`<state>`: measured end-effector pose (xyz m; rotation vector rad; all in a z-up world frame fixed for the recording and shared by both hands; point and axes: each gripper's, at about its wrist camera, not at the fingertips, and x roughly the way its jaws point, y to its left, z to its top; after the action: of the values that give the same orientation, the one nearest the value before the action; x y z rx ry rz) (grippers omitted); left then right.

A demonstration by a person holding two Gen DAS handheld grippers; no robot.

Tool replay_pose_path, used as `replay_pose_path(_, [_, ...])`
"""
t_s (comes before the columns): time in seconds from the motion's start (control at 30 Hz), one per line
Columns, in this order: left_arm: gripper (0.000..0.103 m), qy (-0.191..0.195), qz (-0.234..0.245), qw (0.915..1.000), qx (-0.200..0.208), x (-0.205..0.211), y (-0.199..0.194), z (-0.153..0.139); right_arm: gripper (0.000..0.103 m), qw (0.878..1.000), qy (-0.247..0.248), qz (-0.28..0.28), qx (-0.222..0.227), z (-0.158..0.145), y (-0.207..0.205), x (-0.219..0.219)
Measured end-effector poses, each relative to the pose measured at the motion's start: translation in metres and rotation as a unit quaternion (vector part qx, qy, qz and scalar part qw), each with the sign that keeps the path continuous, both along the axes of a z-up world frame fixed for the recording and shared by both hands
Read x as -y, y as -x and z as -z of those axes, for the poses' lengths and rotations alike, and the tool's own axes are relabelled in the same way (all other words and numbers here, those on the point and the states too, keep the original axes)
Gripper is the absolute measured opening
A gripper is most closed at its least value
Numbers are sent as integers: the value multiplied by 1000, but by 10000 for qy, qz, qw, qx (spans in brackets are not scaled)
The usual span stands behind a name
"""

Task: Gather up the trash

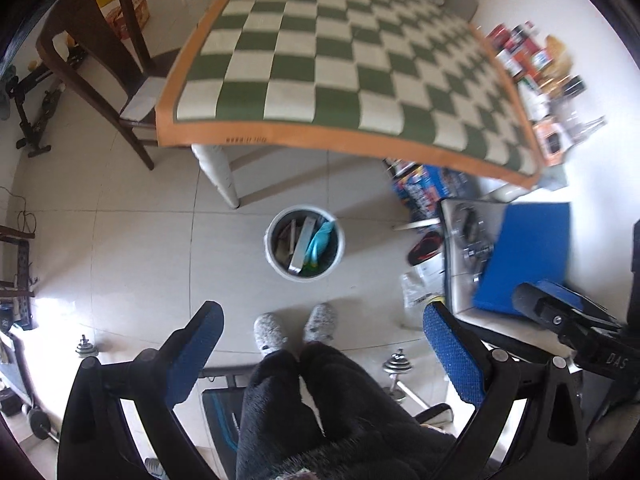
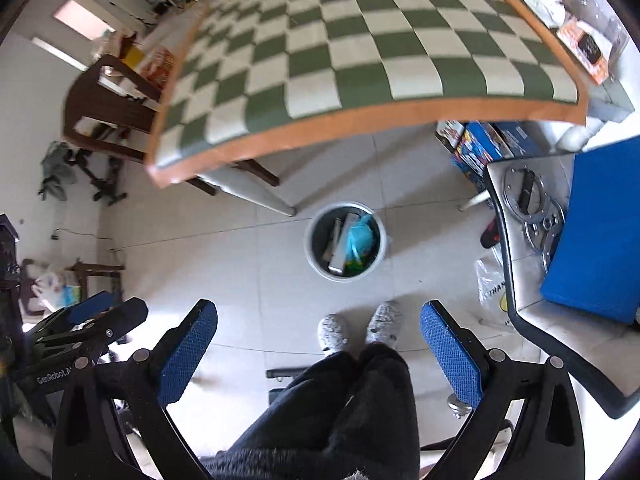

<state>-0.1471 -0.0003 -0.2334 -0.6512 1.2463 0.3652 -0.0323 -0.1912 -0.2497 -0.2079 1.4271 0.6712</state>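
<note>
A round white trash bin point(image 1: 275, 258) point(image 2: 316, 264) stands on the tiled floor in front of the table. Inside it lie a teal plastic piece point(image 1: 320, 238) point(image 2: 358, 240), a long white box and other scraps. My left gripper point(image 1: 322, 316) is open and empty, held high above the floor on the near side of the bin. My right gripper point(image 2: 320, 312) is also open and empty, at about the same height. Each gripper shows at the edge of the other's view. The checkered tablecloth point(image 1: 320, 56) point(image 2: 360, 40) has nothing lying on its squares.
A person's dark trouser legs and grey slippers point(image 1: 294, 326) point(image 2: 360, 326) are below me. A wooden chair point(image 1: 100, 52) stands left of the table. A side table point(image 2: 532, 320) holds a blue pad and metal discs. Bottles and boxes point(image 1: 536, 64) crowd the right. Dumbbells point(image 1: 396, 368) lie on the floor.
</note>
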Motion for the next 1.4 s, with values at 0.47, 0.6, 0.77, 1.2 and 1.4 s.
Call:
replay_pose_path(0.47, [103, 268, -59, 9968, 755, 1, 25, -90, 103, 9975, -511, -490, -29, -120, 31, 4])
replay_pose_path(0.6, [103, 379, -73, 9959, 817, 4, 31, -99, 103, 9968, -538, -596, -39, -132, 38, 5])
replay_pose_path(0.77, [103, 427, -61, 9953, 862, 8, 37, -104, 103, 9963, -542, -661, -95, -143, 41, 6])
replay_pose_path(1.2, [103, 451, -96, 9951, 873, 6, 43, -105, 103, 9959, -529, -732, -98, -151, 40, 5])
replay_pose_path(1.4, [103, 448, -106, 9954, 843, 9, 44, -104, 103, 9953, -533, -791, -150, -150, 41, 0])
